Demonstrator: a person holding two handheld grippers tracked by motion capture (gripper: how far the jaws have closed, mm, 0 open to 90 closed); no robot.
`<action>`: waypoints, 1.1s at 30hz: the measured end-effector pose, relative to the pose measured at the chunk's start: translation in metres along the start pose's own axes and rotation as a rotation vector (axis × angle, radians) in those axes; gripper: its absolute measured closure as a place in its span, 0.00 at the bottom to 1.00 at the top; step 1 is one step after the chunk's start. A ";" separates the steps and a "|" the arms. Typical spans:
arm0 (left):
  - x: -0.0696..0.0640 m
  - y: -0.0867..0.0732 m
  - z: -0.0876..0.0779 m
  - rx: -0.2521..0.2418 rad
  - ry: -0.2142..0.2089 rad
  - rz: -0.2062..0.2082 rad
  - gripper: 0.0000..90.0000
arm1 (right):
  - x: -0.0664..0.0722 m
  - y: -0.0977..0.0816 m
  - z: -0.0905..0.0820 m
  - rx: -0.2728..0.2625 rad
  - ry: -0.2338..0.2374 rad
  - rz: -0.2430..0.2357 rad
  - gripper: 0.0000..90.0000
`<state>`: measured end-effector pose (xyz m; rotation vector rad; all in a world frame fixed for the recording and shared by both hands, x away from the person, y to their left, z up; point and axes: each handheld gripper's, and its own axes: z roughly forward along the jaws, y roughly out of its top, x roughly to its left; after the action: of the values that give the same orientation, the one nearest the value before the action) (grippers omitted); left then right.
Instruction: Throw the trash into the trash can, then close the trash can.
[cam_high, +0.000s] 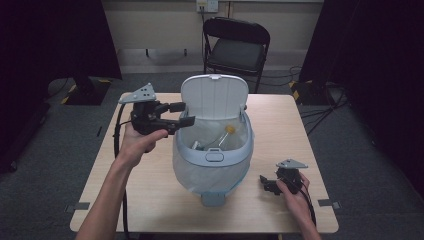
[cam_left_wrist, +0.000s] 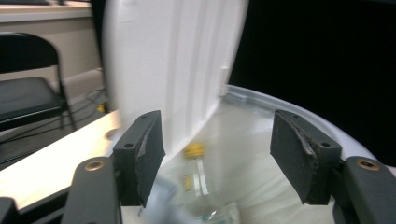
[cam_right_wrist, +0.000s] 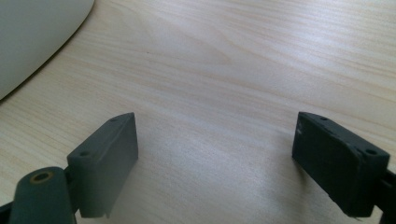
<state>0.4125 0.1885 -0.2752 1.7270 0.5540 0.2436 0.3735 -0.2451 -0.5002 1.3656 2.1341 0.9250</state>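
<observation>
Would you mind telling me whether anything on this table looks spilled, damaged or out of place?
Nothing stands out. The pale blue plastic bin sits upright on the light wooden table, its white lid raised and its clear liner in place. A clear plastic bottle with a yellow cap lies inside it, and nothing has spilled on the tabletop.

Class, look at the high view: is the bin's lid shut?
No, the white hinged plastic lid stands upright, open, behind the pale blue lined bin.
</observation>
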 end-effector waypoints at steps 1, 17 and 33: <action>0.002 -0.002 -0.004 -0.009 0.012 -0.003 0.37 | 0.000 0.000 0.000 0.000 0.000 0.000 0.15; 0.034 -0.026 -0.021 -0.005 0.187 -0.091 0.32 | 0.000 0.000 0.000 0.000 -0.002 0.002 0.15; 0.046 0.019 -0.002 -0.061 0.210 -0.085 0.28 | 0.001 -0.002 -0.002 0.002 0.000 -0.003 0.14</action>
<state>0.4559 0.2103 -0.2625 1.6248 0.7641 0.3802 0.3703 -0.2449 -0.5002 1.3634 2.1368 0.9227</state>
